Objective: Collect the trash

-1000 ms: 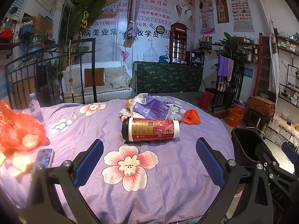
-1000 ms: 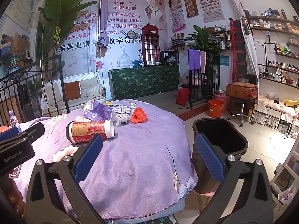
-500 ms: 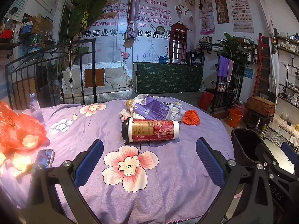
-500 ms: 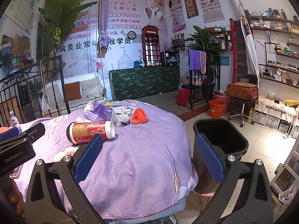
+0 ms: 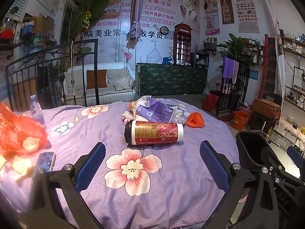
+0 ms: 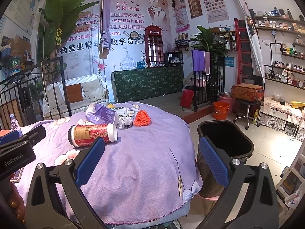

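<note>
- Landmark: red-and-gold canister [image 5: 154,133], lying on its side on the purple floral tablecloth [image 5: 95,133]; its label print is too small to read.
- Left of the canister: orange plastic bag [image 5: 19,131], water bottle [image 5: 37,112], phone [image 5: 45,161].
- Near side of the canister: left gripper [image 5: 152,165], jaws wide, holding nothing. Its body reads "GenRobot.AI" in the right wrist view.
- Behind the canister: purple packet [image 5: 155,110] among crumpled wrappers.
- Right of the canister: orange mesh net [image 5: 195,120]; farther right, black trash bin [image 6: 225,143] beside the table.
- Right gripper [image 6: 151,160]: jaws wide, empty.
- Wall cabinet reads "TELEPHONE".
</note>
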{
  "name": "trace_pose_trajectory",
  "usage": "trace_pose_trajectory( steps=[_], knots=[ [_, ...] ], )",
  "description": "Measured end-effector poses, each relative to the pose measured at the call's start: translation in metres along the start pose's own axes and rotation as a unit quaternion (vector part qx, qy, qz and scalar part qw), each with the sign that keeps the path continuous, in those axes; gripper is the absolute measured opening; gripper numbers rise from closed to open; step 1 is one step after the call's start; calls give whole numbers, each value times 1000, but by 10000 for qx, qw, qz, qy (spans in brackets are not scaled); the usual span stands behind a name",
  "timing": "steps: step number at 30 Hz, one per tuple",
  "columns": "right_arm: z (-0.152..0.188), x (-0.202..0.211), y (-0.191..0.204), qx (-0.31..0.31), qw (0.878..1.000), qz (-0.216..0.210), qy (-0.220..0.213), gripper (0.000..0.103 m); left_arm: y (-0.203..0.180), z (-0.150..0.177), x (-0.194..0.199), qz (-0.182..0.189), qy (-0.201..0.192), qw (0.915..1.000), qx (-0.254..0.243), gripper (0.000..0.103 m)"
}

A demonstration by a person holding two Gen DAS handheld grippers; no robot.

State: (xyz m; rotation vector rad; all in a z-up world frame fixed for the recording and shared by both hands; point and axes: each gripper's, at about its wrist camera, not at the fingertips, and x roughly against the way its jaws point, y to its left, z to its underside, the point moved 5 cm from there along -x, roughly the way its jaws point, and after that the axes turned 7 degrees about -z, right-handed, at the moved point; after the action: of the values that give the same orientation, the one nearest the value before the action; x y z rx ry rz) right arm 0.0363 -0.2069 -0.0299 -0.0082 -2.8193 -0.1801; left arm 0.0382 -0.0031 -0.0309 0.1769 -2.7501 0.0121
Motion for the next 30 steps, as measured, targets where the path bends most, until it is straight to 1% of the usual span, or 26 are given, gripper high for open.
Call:
trace_pose_trajectory(
  steps=[14,18,20,22,25,27,28,30],
  knots=[
    [1,-1,0,-3,10000,4,0,98,0,-1,1,-5,9,10000,0,98],
    [3,-6,0,-9,10000,-11,90,98,0,0,-4,13,118,9999,-27,98],
    [6,-18,1,9,9996,-147,249,98,1,5,-14,33,307,9995,-58,98],
    [12,-40,3,120,9969,-362,687,98,2,11,-29,-10,595,9981,-151,98],
    [23,-70,11,363,9909,-634,1127,98,11,27,-61,-179,1115,9930,-335,98],
    [32,-93,20,626,9831,-969,1421,98,18,39,-81,-238,1474,9875,-509,98],
    [35,-105,26,726,9775,-1163,1606,98,23,43,-87,-278,1585,9855,-532,98],
    [39,-122,37,905,9672,-1562,1789,98,37,51,-100,-229,1817,9820,-459,98]
  ],
)
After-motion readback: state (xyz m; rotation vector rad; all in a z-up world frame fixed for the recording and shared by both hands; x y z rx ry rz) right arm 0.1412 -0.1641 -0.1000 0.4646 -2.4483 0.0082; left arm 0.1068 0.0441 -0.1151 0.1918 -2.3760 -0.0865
